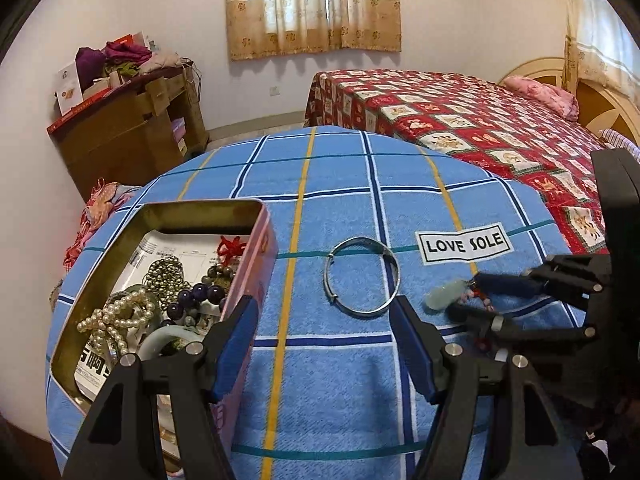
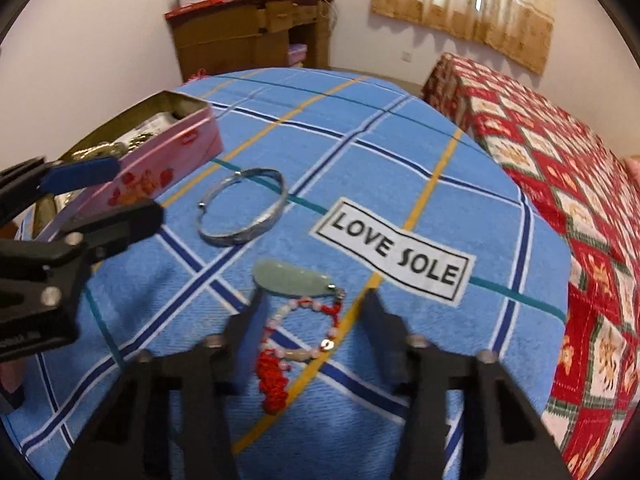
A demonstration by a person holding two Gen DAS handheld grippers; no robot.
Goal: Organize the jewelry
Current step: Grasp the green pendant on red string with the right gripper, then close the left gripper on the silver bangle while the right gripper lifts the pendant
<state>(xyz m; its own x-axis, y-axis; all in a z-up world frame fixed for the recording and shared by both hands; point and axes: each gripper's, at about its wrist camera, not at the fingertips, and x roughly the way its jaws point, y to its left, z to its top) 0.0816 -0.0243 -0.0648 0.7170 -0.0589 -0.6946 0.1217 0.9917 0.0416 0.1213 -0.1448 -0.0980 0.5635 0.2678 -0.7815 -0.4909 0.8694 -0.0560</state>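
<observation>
The red bead string [image 2: 276,376] with its green stone [image 2: 294,282] lies on the cloth [image 2: 400,160] between the right gripper's [image 2: 316,296] wide jaws, not pinched. The bangle [image 1: 362,276] lies just past the left gripper's [image 1: 324,300] wide jaws. The tin [image 1: 262,248] sits at their left side.

silver bangle [image 1: 362,278] lies flat between pink jewelry tin [image 1: 256,276] and jade pendant bracelet [image 2: 298,308].

tin [image 2: 172,152] contents mostly hidden (blurred)

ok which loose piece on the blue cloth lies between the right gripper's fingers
The red beaded bracelet with the green pendant; the silver bangle lies beyond, nearer the pink tin.
</observation>
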